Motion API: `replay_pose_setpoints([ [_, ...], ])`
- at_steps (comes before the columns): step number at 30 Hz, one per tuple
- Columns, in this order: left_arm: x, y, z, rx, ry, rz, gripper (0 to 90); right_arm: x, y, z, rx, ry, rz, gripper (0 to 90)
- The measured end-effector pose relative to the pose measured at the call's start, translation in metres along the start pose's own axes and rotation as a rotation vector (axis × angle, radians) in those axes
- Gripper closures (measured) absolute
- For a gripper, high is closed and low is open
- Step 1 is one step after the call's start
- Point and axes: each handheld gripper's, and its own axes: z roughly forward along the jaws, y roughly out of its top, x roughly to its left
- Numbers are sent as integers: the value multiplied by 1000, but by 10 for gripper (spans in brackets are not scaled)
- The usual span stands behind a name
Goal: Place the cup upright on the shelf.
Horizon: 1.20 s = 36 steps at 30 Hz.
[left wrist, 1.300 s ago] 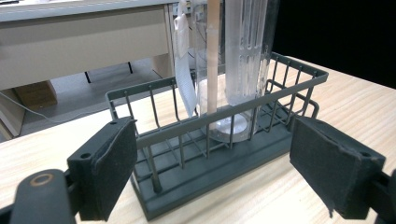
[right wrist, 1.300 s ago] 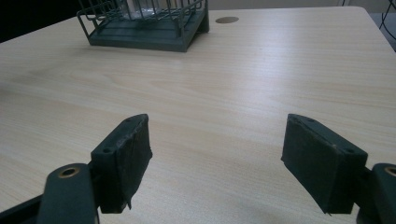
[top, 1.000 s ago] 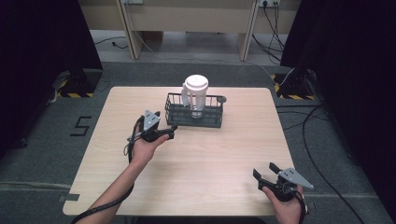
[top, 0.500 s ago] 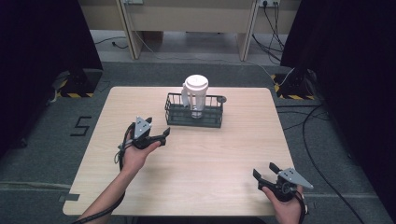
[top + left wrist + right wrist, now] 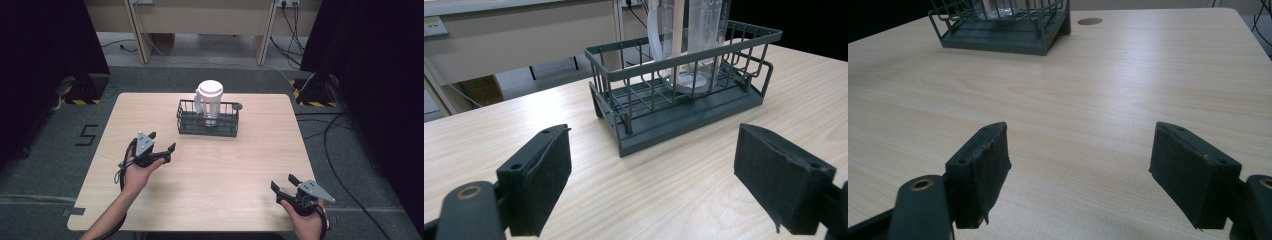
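On the pale wood table [image 5: 215,165] a dark wire basket [image 5: 207,119] stands toward the far edge, at about twelve o'clock from the table's middle, and a clear jug with a white lid [image 5: 209,100] stands upright inside it, near its centre. The left gripper [image 5: 161,142] hangs at roughly eight o'clock from the basket, well short of it, with its jaws spread wide and nothing between them; in the left gripper view the basket [image 5: 679,95] sits straight ahead at twelve o'clock beyond the two black pads, and the jug's clear base [image 5: 691,47] rests on the basket floor (its top runs out of frame). The right gripper [image 5: 286,182] is at the near right corner, about four o'clock from the basket and well apart from it, jaws likewise held wide over bare wood. In the right gripper view the basket [image 5: 1003,27] lies far off at eleven o'clock.
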Motion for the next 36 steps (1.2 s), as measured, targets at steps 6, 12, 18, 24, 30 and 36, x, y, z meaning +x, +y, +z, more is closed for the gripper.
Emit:
replay_pose_setpoints([
  [6, 3, -4, -6, 2, 5, -8, 150, 0, 0, 0, 1, -2, -1, 242],
  [12, 6, -11, -11, 14, 12, -13, 150, 0, 0, 0, 1, -2, -1, 242],
  [18, 8, -19, -16, 24, 16, -19, 150, 0, 0, 0, 1, -3, -1, 243],
  [24, 9, -27, -20, 37, 19, -28, 150, 1, 0, 0, 3, -4, 5, 242],
  [30, 9, -34, -21, 35, 31, -38, 151, 1, 0, 0, 3, -5, 3, 242],
  [36, 6, -41, -24, 43, 30, -50, 154, 0, 0, 0, 5, -1, -2, 242],
])
